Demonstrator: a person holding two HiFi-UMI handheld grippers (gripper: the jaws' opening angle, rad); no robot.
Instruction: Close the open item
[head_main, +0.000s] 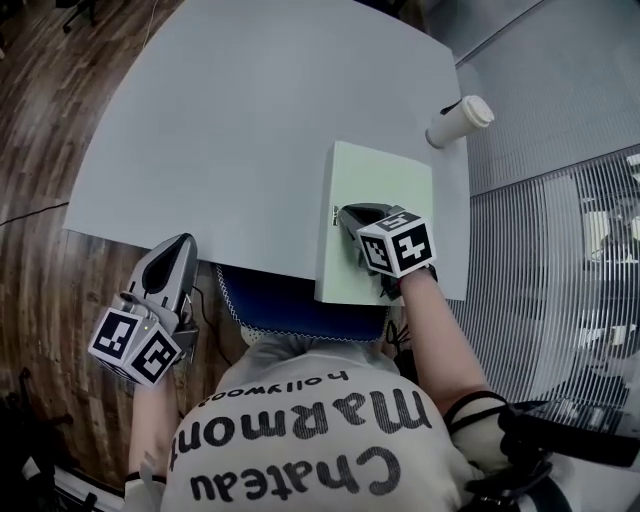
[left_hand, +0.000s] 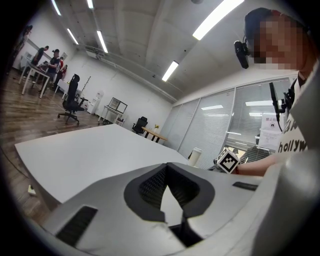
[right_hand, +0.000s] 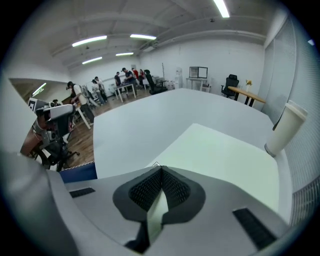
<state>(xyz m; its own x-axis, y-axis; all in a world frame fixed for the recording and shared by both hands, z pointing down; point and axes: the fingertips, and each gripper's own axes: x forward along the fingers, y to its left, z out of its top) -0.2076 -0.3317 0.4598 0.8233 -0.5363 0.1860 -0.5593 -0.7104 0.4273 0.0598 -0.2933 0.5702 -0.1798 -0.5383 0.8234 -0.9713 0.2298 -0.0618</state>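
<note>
The right gripper (right_hand: 160, 168), jaws together and empty, sits over the pale green folder (head_main: 385, 190) at the tabletop's (head_main: 230, 120) near right edge, apparently pressing its cover flat. The left gripper (left_hand: 167, 166), also closed and empty, hangs idle off the near edge.

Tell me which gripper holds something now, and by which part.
Nothing is held: the left gripper and the right gripper both have their jaws shut on nothing.

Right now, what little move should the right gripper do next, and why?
Probably lift the right gripper up and away from the green book. The book already looks flat and closed on the table, and the jaws are together with nothing between them, so little seems left to push.
</note>
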